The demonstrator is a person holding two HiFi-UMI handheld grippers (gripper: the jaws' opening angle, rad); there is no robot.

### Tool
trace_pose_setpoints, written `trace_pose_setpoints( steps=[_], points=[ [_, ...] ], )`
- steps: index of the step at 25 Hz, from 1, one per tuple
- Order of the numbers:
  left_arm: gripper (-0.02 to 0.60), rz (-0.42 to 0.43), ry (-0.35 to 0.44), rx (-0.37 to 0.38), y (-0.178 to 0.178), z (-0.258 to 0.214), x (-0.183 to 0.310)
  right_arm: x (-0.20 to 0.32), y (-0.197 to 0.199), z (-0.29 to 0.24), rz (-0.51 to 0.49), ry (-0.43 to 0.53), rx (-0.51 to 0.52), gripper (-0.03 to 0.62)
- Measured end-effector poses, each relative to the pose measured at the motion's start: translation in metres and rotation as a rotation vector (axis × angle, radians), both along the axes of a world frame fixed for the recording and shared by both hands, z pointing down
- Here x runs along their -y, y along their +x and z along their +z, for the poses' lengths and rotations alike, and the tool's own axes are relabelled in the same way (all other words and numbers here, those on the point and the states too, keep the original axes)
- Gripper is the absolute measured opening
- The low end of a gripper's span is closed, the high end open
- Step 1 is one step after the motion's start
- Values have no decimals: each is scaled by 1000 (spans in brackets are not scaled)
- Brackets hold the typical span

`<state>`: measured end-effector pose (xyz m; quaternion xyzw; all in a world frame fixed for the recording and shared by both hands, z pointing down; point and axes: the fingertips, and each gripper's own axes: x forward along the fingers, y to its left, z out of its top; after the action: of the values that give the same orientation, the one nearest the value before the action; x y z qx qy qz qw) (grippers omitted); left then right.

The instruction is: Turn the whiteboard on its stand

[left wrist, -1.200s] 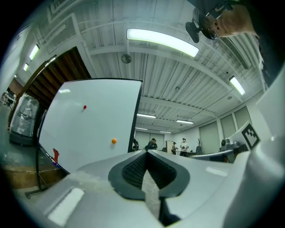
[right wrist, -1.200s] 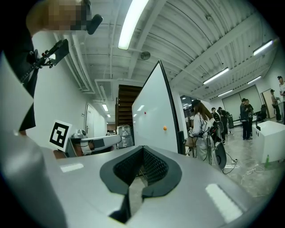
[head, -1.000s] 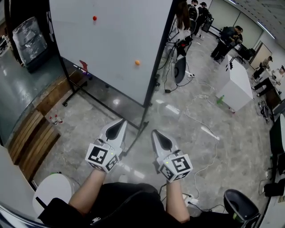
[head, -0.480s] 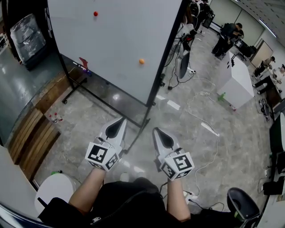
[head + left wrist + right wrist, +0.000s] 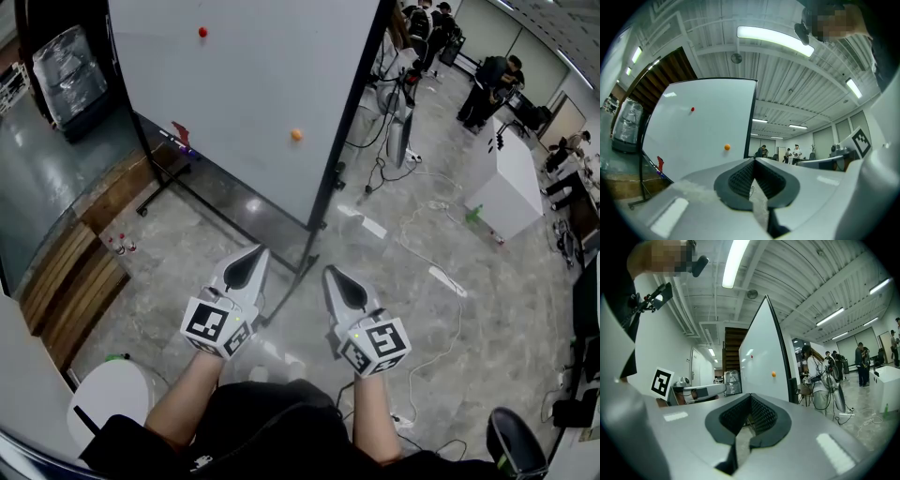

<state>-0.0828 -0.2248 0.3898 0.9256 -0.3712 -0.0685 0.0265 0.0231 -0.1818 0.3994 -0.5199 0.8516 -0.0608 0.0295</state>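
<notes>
Two grippers hang side by side low in the head view, and neither holds anything: the left gripper (image 5: 251, 255) has its jaws clenched together with nothing between them, as the left gripper view shows, and the right gripper (image 5: 330, 274) is clamped shut and empty in the same way. The whiteboard (image 5: 244, 94) stands upright on its stand (image 5: 348, 127) just ahead on the grey floor (image 5: 412, 309), well apart from both grippers. Its white face carries a red magnet (image 5: 202, 32) high up and an orange magnet (image 5: 296, 135) lower down. The black side post of the frame is the part nearest the grippers, and the stand's foot runs along the floor toward them. Judging by this, the task is at the approach step, with no contact made on the board. The next move probably calls for bringing one or both grippers up to that near side post or the board's edge. They could either open there to take hold or press against the frame with the jaws closed, then swing the board round. Cables trail across the floor to the right, which the stand's foot could catch on as it turns.
</notes>
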Motion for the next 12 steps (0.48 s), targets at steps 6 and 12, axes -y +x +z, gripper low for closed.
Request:
trace_pose_setpoints(
  steps=[6,12],
  points=[
    [3,-17,17,4,23,-6,2,7,21,-3,-30,14,-2,8],
    [3,-28,26,8,43,-11,11,22,39,-5,-54,28,-17,9]
  ],
)
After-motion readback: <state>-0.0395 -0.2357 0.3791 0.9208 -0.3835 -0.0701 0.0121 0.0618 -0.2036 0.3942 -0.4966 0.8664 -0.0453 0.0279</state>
